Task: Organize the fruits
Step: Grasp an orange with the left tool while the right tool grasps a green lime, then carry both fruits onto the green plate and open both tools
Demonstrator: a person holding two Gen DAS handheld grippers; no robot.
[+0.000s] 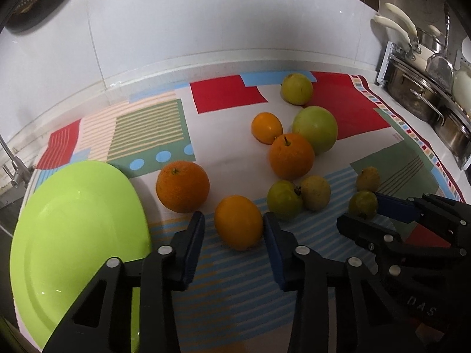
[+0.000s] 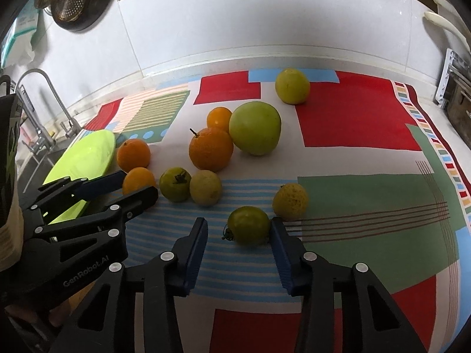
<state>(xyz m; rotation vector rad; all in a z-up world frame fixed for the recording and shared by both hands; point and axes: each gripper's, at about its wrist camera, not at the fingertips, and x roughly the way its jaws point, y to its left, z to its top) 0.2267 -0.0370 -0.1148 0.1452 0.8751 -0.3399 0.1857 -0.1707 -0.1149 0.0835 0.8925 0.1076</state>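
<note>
Several oranges and green and yellow fruits lie on a patterned cloth (image 1: 223,123). My left gripper (image 1: 234,229) is open, its fingers on either side of a small orange (image 1: 238,222); a gap shows on the left side. My right gripper (image 2: 239,231) is open around a small green tomato (image 2: 248,225), whose right side touches the right finger. A lime green plate (image 1: 76,229) lies at the left. A large orange (image 1: 182,186) sits just beyond the left gripper. The right gripper also shows in the left wrist view (image 1: 363,209), and the left gripper in the right wrist view (image 2: 138,184).
A large green fruit (image 2: 255,128) and two oranges (image 2: 210,148) cluster mid-cloth; a yellow fruit (image 2: 292,86) sits at the back. A faucet (image 2: 44,106) and sink are at the left. Pots on a rack (image 1: 426,94) stand at the right. A tiled wall runs behind.
</note>
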